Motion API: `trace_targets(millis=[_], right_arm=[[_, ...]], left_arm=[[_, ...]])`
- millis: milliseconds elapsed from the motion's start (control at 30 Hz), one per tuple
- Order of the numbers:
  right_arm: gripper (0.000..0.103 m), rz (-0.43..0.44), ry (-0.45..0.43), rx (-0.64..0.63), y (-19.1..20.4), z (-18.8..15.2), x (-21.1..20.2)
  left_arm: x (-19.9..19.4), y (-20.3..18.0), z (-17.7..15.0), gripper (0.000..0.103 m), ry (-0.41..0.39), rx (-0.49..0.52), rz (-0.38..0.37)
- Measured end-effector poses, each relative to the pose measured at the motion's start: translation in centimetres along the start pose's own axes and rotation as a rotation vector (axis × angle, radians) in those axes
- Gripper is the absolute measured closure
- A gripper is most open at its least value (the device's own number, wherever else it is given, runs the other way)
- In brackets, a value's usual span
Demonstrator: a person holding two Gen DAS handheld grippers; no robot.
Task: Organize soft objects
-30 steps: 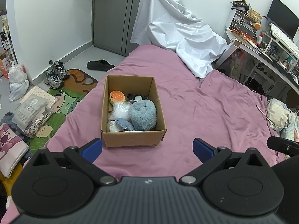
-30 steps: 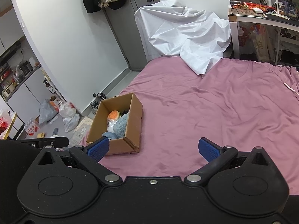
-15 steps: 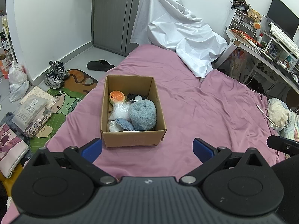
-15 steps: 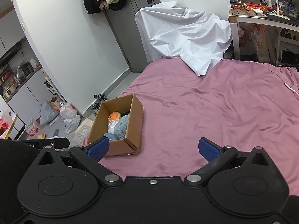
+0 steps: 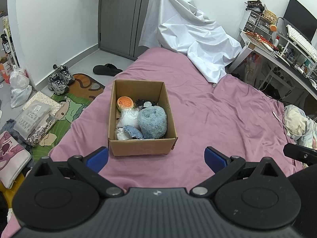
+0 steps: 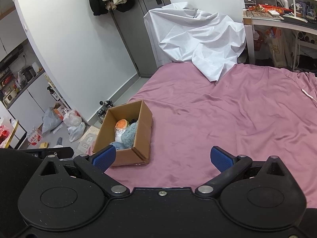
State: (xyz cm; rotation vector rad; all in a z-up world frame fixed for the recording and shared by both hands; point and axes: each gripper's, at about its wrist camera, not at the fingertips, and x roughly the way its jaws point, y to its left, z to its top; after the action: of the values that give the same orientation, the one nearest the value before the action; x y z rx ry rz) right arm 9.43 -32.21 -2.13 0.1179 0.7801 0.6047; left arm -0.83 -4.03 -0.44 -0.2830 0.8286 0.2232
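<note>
An open cardboard box (image 5: 138,148) stands on the pink bedsheet (image 5: 218,119). It holds a fluffy blue soft object (image 5: 153,122), an orange round plush (image 5: 125,103), a white crinkly bundle (image 5: 129,117), a small blue denim piece (image 5: 133,131) and something dark at the back. My left gripper (image 5: 156,158) is open and empty, just in front of the box. My right gripper (image 6: 162,156) is open and empty, with the box (image 6: 142,119) to its left; the blue object (image 6: 129,134) and orange plush (image 6: 121,123) show inside.
A white sheet (image 5: 190,39) drapes over something at the bed's far end. A cluttered desk (image 5: 277,47) stands at the right. Shoes (image 5: 59,79), a slipper (image 5: 108,69), bags (image 6: 73,123) and a green mat (image 5: 65,109) lie on the floor left of the bed.
Both grippers have drifted slightly; the box sits marginally differently in the right wrist view. Nothing was taken hold of or let go.
</note>
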Motion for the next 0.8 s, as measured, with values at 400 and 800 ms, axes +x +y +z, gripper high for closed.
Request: trace_targets(millis=[400,800], right_arm=[[0.0,-0.002,-0.004,0.002,0.28,-0.07,0.05],[0.0,-0.001,-0.002,0.012,-0.14,-0.19,0.17]], left_arm=[[-0.11,0.05,0.0,0.001,0.002,0.0,0.002],[-0.09,-0.32,0.06,0.001,0.003,0.024,0.013]])
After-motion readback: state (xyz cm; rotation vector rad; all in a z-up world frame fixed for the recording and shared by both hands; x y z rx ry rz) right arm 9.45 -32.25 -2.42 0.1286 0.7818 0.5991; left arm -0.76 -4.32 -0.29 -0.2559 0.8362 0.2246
